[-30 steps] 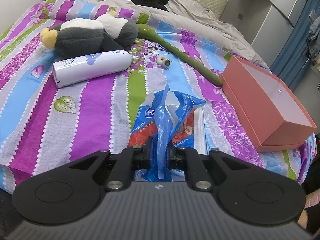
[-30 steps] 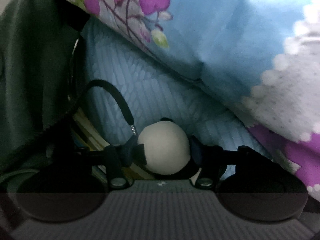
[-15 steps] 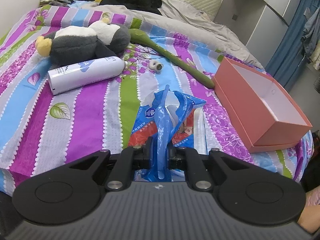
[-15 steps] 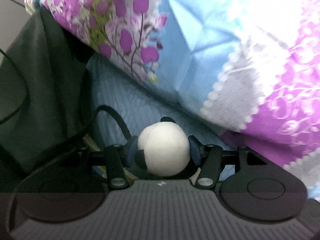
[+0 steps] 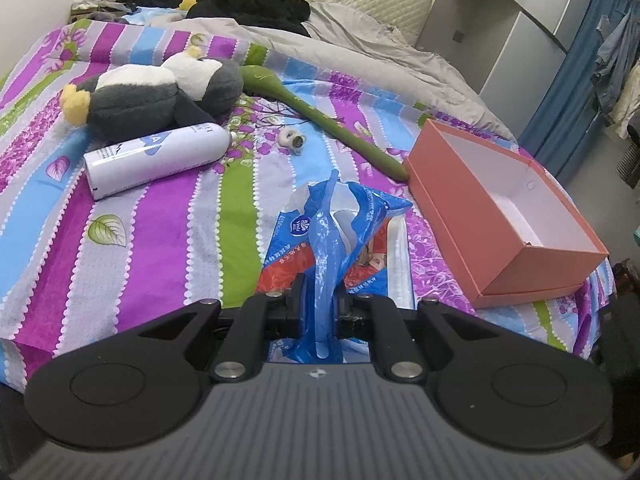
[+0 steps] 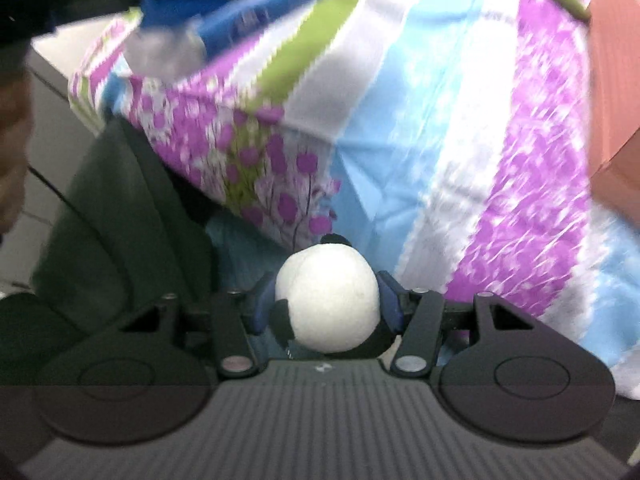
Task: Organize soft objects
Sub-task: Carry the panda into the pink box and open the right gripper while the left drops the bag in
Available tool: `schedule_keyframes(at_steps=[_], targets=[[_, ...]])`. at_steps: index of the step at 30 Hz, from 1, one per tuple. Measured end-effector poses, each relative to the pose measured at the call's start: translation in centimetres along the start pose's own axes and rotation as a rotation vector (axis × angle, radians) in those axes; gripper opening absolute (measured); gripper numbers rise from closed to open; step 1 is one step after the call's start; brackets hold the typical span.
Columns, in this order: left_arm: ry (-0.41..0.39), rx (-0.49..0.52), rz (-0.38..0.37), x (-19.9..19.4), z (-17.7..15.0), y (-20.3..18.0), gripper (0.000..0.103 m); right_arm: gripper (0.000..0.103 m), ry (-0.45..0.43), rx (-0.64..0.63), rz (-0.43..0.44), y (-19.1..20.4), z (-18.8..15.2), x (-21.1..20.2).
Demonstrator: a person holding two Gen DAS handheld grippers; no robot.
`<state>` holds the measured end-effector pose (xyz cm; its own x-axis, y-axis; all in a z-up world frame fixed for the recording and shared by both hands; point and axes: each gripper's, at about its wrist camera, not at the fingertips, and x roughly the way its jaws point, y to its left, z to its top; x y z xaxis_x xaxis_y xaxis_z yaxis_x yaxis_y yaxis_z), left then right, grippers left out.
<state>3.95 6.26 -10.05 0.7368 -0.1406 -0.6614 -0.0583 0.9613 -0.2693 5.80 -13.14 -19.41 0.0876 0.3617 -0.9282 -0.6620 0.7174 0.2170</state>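
My left gripper [image 5: 320, 304] is shut on the handle of a blue plastic tissue pack [image 5: 340, 224], held just above the striped bedsheet [image 5: 160, 240]. A grey and white plush penguin [image 5: 160, 100], a long green plush stem [image 5: 328, 124] and a small white plush piece [image 5: 292, 140] lie further back. An open salmon box [image 5: 512, 208] with a white inside sits on the right. My right gripper [image 6: 328, 308] is shut on a small white and black panda plush [image 6: 328, 300], at the bed's hanging sheet edge [image 6: 400, 140].
A white spray can [image 5: 156, 160] lies next to the penguin. Dark clothes [image 5: 248, 0] are piled at the headboard. A grey wardrobe [image 5: 520, 20] and a blue curtain [image 5: 580, 80] stand on the right. A dark green fabric [image 6: 112, 220] hangs left in the right wrist view.
My right gripper has risen with the panda from below the bed edge up toward the sheet top. My left gripper has pulled back and up a little with the tissue pack.
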Motion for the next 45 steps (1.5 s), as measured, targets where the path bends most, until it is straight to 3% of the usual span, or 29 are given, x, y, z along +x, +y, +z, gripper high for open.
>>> schedule_keyframes(at_steps=[13,22,32,39,45], targets=[[-0.011,0.001,-0.021,-0.6,3.2,-3.5,0.013,0.057,-0.289,0.058,-0.056,0.7,2.2,-9.1],[-0.055,-0.005,-0.045,1.1,7.7,-8.0,0.013,0.057,-0.464,0.158,-0.118,-3.1,3.5,-14.5],[-0.053,0.127,-0.167,7.4,13.0,-16.8,0.014,0.057,-0.605,0.297,-0.229,-11.9,4.3,-20.0],[0.013,0.202,-0.219,14.2,15.5,-21.8,0.014,0.057,-0.624,0.4,-0.294,-19.4,5.1,-20.7],[0.103,0.225,-0.251,20.6,16.9,-24.3,0.014,0.057,-0.588,0.512,-0.342,-26.0,5.3,-19.5]])
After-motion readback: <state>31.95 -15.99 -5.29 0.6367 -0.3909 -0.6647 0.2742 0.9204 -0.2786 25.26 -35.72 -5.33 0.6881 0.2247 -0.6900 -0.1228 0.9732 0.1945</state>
